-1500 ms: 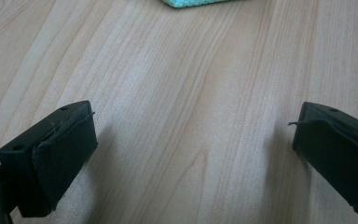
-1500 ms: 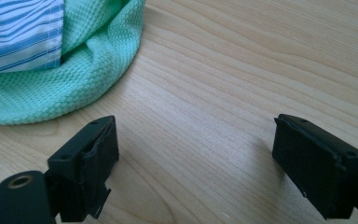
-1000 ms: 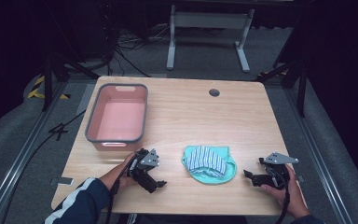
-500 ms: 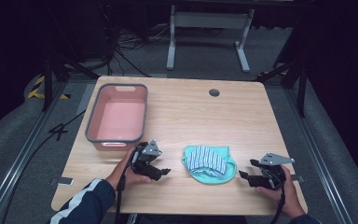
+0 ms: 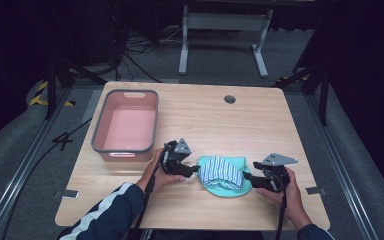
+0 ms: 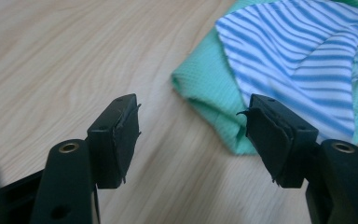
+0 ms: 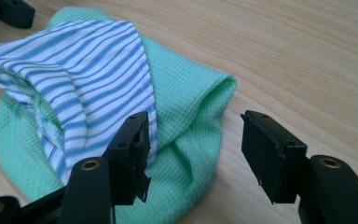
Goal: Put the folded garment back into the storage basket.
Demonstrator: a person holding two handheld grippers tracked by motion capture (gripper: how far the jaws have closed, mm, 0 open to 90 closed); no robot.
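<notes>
Both tools apart: left tool [image 5: 192, 170], right tool [image 5: 247, 177] flank folded cloth [image 5: 223, 174] on table [image 5: 260, 125]; likely best: pinch green edges low, together.

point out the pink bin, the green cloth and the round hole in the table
pink plastic bin with grey rim [image 5: 99, 127], high view, left rim
mint green waffle-knit cloth [image 7: 193, 105], right gripper view, folded right edge
round dark hole in wooden table [image 5: 229, 99], high view, its centre

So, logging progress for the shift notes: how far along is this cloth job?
Little looks done. The striped cloth lies on the green cloth on the wooden table, and the pink bin holds nothing. In hand: the left gripper and right gripper, jaws open, flank the green cloth's edges. Left, probably: gripping and moving the cloths.
</notes>
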